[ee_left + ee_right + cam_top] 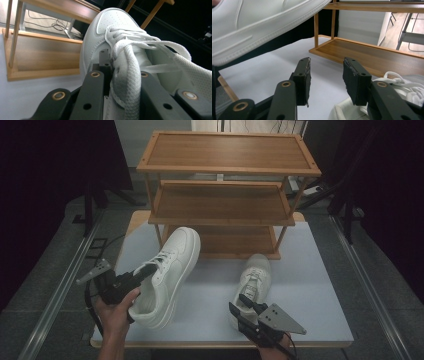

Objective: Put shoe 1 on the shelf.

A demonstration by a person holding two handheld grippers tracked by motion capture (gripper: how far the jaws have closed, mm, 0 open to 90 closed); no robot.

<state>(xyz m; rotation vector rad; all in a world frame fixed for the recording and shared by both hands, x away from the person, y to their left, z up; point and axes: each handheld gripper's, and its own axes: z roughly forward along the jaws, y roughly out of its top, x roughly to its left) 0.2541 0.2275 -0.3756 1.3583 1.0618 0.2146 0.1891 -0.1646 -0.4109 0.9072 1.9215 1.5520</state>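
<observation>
**White leather sneaker riding up in my left claw, its mate waiting on the table**

White leather is filling my left claw (146, 271) as I am holding the first sneaker (167, 275) clear of the pale table (310, 285), toe tilted up toward the bamboo shoe rack (227, 167). In the left gripper view my jaws are pinching the tongue and the bunched laces (127, 72) at the shoe's throat. I judge that a fair hold: the upper there is soft and folds under pressure, so the pads are biting well, yet the shoe looks light enough to hang from it. The rubber sole is stiff and smooth, likely slippery to pads, so I would not take it there. Because the grip sits behind the toe, I expect the shoe to swing if I am moving fast.

My right claw (245, 306) is hovering spread and empty just above the heel opening of the second sneaker (254, 280), which is resting flat on the table in front of the rack's lowest shelf (372, 53). Its padded collar or tongue looks like the place to pinch.
</observation>
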